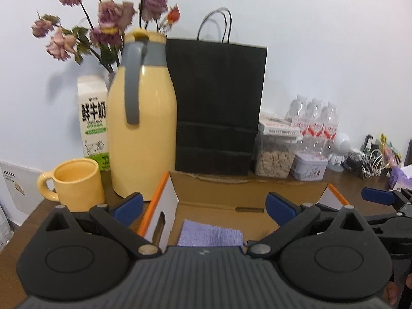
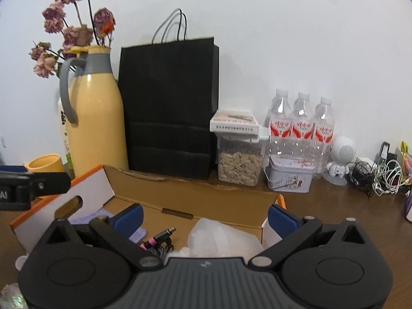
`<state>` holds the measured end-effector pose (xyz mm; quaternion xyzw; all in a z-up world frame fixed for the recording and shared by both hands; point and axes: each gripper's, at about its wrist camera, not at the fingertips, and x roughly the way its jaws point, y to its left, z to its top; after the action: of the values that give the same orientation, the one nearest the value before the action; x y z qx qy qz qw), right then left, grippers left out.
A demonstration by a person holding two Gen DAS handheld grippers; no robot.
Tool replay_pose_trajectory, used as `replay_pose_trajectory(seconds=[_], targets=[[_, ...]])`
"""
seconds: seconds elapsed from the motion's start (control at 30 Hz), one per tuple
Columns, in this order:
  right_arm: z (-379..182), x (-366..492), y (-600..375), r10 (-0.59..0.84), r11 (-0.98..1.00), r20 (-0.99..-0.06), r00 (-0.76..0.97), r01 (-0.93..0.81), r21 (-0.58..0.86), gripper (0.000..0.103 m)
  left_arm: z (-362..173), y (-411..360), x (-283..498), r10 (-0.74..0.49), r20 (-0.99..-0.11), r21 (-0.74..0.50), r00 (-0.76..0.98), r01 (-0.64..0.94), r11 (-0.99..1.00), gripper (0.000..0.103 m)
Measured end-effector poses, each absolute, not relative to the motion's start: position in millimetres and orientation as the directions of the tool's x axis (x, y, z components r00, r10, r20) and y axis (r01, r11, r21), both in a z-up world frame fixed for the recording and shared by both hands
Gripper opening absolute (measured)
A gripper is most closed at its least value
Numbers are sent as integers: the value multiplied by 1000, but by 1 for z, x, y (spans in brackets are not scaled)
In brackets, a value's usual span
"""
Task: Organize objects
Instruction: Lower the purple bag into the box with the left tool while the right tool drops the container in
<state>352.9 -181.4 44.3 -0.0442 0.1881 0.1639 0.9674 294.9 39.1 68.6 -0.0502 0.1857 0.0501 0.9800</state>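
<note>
An open cardboard box (image 1: 247,193) with white and orange sides sits on the brown table. It also shows in the right wrist view (image 2: 206,198). Inside lie a folded purple cloth (image 1: 209,234), a pink and black cable (image 2: 159,239) and a clear plastic bag (image 2: 219,237). My left gripper (image 1: 204,206) is open and empty above the box's left half. My right gripper (image 2: 204,217) is open and empty above the box's right half. Its blue fingertip (image 1: 377,197) shows at the right of the left wrist view.
Behind the box stand a yellow thermos jug (image 1: 141,118), a yellow mug (image 1: 77,184), a milk carton (image 1: 92,118), dried roses (image 1: 108,18), a black paper bag (image 1: 216,108), a seed jar (image 2: 239,162), a tin (image 2: 289,177), three water bottles (image 2: 301,126), a white figurine (image 2: 340,159) and tangled cables (image 2: 378,177).
</note>
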Motion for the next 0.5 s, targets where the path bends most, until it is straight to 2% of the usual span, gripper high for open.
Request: replay_pose_trajectory(seconds=[0.2, 0.5], targets=[[59, 329, -180, 326, 934, -339, 882, -357, -31, 103, 82, 40, 268, 84, -328, -83, 941, -117, 990, 103], [70, 282, -180, 359, 918, -312, 880, -393, -51, 103, 91, 49, 219, 115, -314, -71, 942, -145, 987, 103]])
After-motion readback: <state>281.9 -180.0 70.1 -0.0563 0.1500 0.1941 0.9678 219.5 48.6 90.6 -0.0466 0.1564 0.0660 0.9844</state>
